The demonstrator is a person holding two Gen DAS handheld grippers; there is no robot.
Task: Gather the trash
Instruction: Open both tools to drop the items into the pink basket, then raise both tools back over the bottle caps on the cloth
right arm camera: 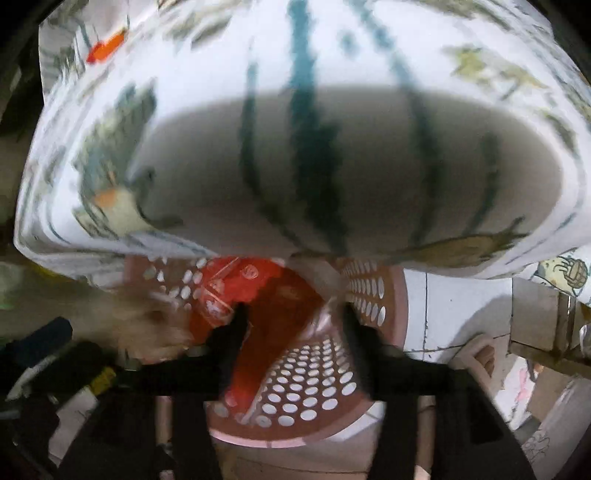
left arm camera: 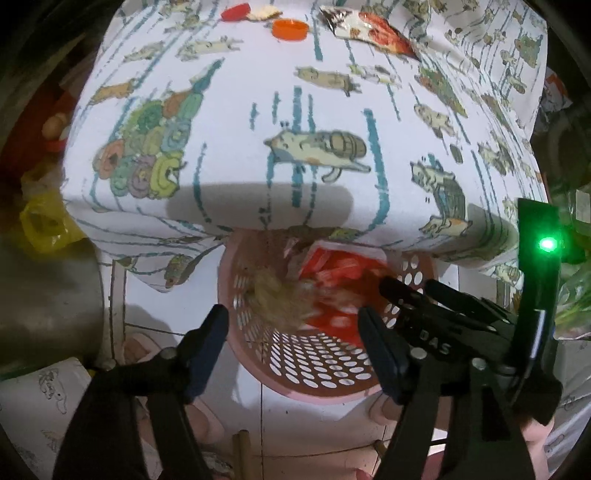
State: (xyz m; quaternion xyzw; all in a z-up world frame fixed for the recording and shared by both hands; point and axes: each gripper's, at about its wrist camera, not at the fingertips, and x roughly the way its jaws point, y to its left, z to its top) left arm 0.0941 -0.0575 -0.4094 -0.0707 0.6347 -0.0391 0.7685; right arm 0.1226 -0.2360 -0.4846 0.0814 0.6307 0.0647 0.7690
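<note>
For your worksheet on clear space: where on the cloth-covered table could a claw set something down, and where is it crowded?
The tablecloth is bare across its middle and near edge, from the orange cap and snack wrapper down to the pink basket. The far edge is crowded: a red cap and a crumb sit beside those two. The basket already holds red packaging, with both claws over it.

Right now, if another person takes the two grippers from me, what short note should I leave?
Left gripper: open, empty, over the pink basket.
Right gripper: open, empty, over the same basket.
Done: red wrapper and a blurred pale scrap are in the basket.
Left on the tablecloth: snack wrapper, orange cap, red cap, pale scrap.
</note>
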